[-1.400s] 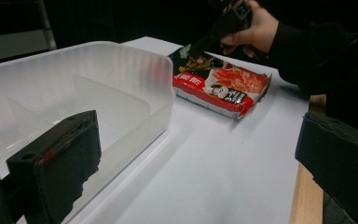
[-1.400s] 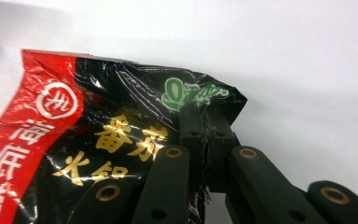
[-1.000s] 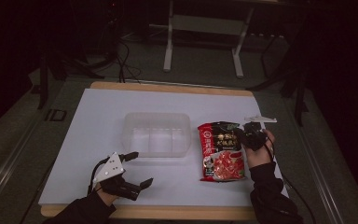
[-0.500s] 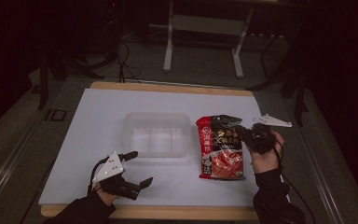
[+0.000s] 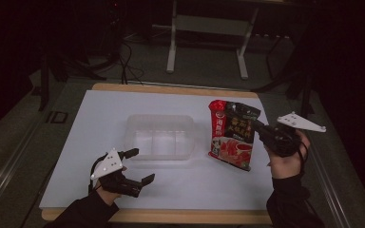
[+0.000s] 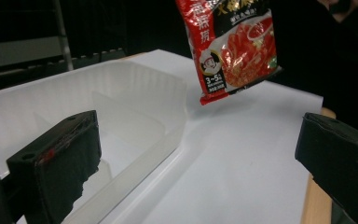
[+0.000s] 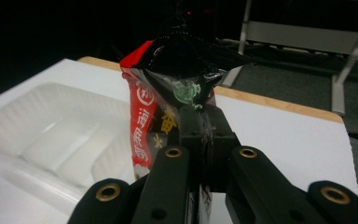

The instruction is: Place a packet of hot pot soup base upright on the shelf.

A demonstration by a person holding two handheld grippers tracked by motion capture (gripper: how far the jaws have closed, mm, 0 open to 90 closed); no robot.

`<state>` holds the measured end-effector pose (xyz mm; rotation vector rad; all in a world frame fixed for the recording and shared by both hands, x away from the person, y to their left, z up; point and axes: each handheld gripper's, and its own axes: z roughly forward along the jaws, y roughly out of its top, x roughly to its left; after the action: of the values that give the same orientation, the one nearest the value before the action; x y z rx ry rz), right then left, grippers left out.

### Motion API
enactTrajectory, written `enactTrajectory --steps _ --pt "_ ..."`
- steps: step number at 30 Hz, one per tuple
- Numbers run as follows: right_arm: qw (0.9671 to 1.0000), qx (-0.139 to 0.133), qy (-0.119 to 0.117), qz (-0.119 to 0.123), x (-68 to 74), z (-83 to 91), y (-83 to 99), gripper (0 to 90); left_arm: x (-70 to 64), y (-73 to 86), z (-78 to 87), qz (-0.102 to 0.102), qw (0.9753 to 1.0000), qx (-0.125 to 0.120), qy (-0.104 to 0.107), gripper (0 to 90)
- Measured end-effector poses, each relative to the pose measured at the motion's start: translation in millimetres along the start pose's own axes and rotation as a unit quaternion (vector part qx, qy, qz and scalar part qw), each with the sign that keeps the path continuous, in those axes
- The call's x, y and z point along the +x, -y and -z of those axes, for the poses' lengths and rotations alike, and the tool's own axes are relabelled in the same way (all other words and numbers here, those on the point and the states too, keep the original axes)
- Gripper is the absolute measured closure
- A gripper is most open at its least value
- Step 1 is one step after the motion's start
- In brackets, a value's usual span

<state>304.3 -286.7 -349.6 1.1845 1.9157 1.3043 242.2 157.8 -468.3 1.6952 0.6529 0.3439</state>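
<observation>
A red and black food packet (image 5: pixel 230 135) hangs above the right side of the white board, tilted, with my right gripper (image 5: pixel 256 127) shut on its right edge. In the right gripper view the packet (image 7: pixel 177 79) rises from between the closed jaws of that gripper (image 7: pixel 200 133). The packet (image 6: pixel 230 44) also hangs in the air in the left gripper view. A clear plastic tray (image 5: pixel 159 136) with compartments sits at the board's middle, to the left of the packet. My left gripper (image 5: pixel 140 166) stands open near the front left, its jaws wide apart and holding nothing.
The white board (image 5: pixel 76 142) lies on a wooden table whose edge (image 5: pixel 171 216) runs along the front. A metal stand (image 5: pixel 206 33) and cables stand on the dark floor beyond the table. Open board surface lies between the tray and the front edge.
My right gripper has lifted the packet off the board and swung out to the right, tilting the packet upward. The left gripper has stayed in place.
</observation>
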Motion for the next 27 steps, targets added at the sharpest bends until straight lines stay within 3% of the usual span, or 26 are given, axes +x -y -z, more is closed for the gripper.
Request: enactTrajectory --steps 2,6,17,19,22,23,27 --pt "1.0000 -0.009 -0.001 0.000 0.5 5.8 -4.3 88.8 0.1 -5.8 -1.3 0.011 0.9999 -0.003 0.011 0.2" --pt "0.9996 -0.026 -0.008 0.002 3.0 16.7 -11.0 88.8 -1.2 -26.0 -4.6 -0.016 0.9998 0.004 0.003 0.2" --pt "0.9975 -0.045 -0.047 0.028 22.7 41.1 -21.8 88.7 2.7 -92.4 -25.0 -0.046 0.9988 0.012 0.015 2.1" --pt "0.9970 -0.047 -0.051 0.034 27.2 43.5 -22.8 88.7 3.4 -102.2 -28.5 -0.046 0.9987 0.009 0.020 4.1" --pt "0.9966 -0.049 -0.057 0.034 28.7 44.1 -23.0 88.7 3.4 -102.2 -28.5 -0.046 0.9987 0.009 0.020 4.1" --pt "0.9958 -0.049 -0.069 0.035 35.1 44.8 -23.0 88.7 5.4 -120.4 -36.6 -0.057 0.9981 0.002 0.022 5.6" --pt "0.9946 -0.047 -0.082 0.041 43.4 43.1 -22.7 88.7 7.5 -133.0 -48.2 -0.061 0.9973 -0.003 0.040 9.2"
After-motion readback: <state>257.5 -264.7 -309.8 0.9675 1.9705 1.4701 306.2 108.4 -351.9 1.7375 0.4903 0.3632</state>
